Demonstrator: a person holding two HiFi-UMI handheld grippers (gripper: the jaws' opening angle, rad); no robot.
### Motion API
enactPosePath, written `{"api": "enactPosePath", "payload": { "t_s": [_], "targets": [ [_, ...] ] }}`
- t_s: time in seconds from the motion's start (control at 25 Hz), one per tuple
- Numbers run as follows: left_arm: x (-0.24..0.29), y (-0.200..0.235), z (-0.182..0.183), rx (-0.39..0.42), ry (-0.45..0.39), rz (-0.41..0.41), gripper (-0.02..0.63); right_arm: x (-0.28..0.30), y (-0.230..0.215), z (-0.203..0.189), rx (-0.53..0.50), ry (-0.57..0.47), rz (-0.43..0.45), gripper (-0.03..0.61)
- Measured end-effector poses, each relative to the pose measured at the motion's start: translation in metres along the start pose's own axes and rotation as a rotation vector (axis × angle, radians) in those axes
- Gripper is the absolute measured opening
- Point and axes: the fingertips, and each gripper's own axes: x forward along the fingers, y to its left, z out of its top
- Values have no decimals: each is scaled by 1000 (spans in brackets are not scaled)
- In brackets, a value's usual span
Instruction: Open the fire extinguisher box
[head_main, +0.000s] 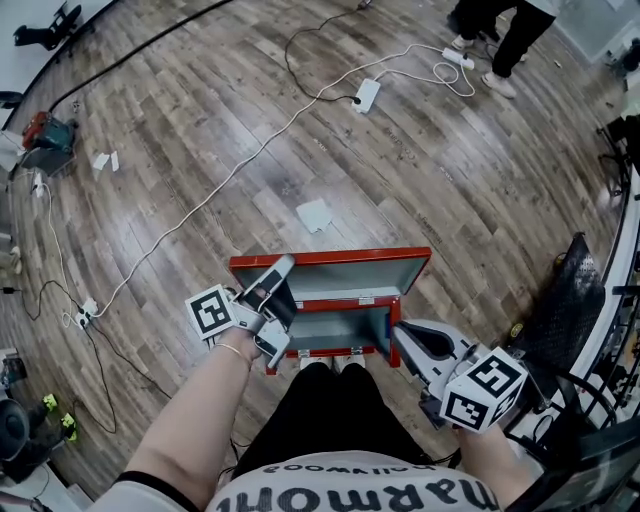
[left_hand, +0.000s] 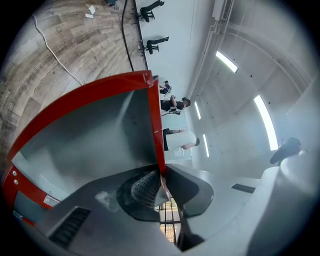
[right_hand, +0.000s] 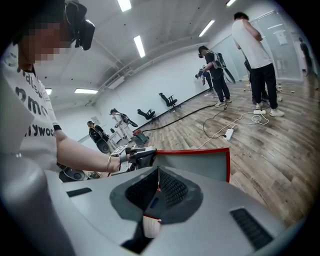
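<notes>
The red fire extinguisher box (head_main: 385, 326) stands on the wood floor in front of my knees. Its lid (head_main: 330, 272) is raised, showing a grey inside. My left gripper (head_main: 274, 283) is at the lid's left end; in the left gripper view its jaws (left_hand: 161, 177) are shut on the lid's red edge (left_hand: 155, 125). My right gripper (head_main: 399, 336) is at the box's right side. In the right gripper view its jaws (right_hand: 158, 175) are closed on a thin grey panel with a red rim, the box's side. The lid (right_hand: 200, 165) and the left gripper (right_hand: 141, 156) show beyond.
White cables and a power strip (head_main: 366, 95) run across the floor beyond the box. A scrap of paper (head_main: 315, 215) lies just behind the lid. People stand at the far right (head_main: 500, 40). A black mesh object (head_main: 570, 300) is close on my right.
</notes>
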Motion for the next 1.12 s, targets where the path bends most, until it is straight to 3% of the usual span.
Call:
{"api": "enactPosePath", "payload": {
  "t_s": [1.12],
  "targets": [
    [35, 39, 36, -33, -60, 19, 40, 9, -26, -42, 111, 43, -45, 11]
  ]
}}
